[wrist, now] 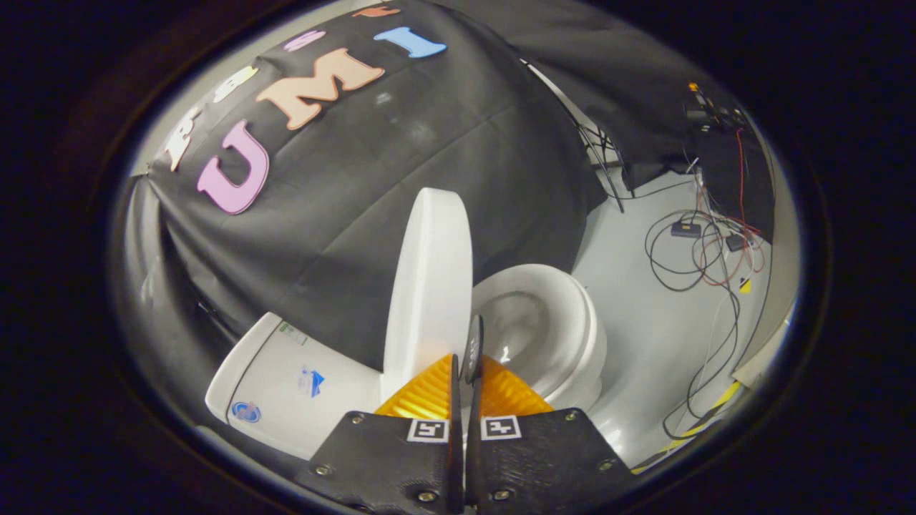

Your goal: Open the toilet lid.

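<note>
Gripper [469,372] — fingers drawn almost together, a thin slit between them. Whether they pinch the lid's edge cannot be told: the tips sit right at the lid's lower edge, but contact by both fingers is not clear.

Toilet lid [429,286] — white, raised close to upright, seen nearly edge-on. It rises directly ahead of the fingers, lying to the left of the slit, its long axis running up and away from the tips. The lower edge meets the fingertips; the far rim stands against the black cloth wall [372,193].

Toilet bowl [544,329] — white, open and exposed, just beyond the fingers and to the right of the lid. Seat and rim appear uncovered.

Cistern [293,379] — white, stickers on its face, to the left of the lid and beside the left finger. The lid's back faces it, a gap between them.

Floor [644,322] — pale grey, beyond the bowl. Loose cables [694,250] and small boxes lie on it, well apart from the toilet.

Judgement: the lid looks very nearly open. The relation that matters — lid face left of the fingers, cistern further left — suggests any remaining travel is a short push leftward, toward the cistern, until the lid rests. The risk is the lid tipping back over the bowl if let go short of balance.
</note>
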{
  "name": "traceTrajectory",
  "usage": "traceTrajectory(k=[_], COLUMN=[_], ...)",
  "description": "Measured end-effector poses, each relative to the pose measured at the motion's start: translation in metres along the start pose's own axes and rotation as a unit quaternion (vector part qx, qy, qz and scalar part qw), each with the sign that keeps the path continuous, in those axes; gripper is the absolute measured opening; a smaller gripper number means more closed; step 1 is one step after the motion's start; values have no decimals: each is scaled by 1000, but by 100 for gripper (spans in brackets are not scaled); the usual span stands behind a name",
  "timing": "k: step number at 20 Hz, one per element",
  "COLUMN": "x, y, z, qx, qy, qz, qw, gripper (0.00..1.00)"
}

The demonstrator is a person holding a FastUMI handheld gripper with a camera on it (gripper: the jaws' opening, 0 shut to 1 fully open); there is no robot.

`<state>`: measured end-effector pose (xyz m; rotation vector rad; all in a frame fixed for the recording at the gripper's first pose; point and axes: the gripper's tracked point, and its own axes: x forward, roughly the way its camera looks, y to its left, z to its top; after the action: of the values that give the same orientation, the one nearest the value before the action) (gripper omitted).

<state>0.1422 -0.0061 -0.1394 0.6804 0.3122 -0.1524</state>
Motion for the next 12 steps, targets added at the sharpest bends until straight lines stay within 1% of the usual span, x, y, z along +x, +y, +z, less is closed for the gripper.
traceTrajectory(k=[12], x=[-19], y=[44], z=[4], qx=[-48], qy=[-11], qz=[11], qw=[999], gripper=[2])
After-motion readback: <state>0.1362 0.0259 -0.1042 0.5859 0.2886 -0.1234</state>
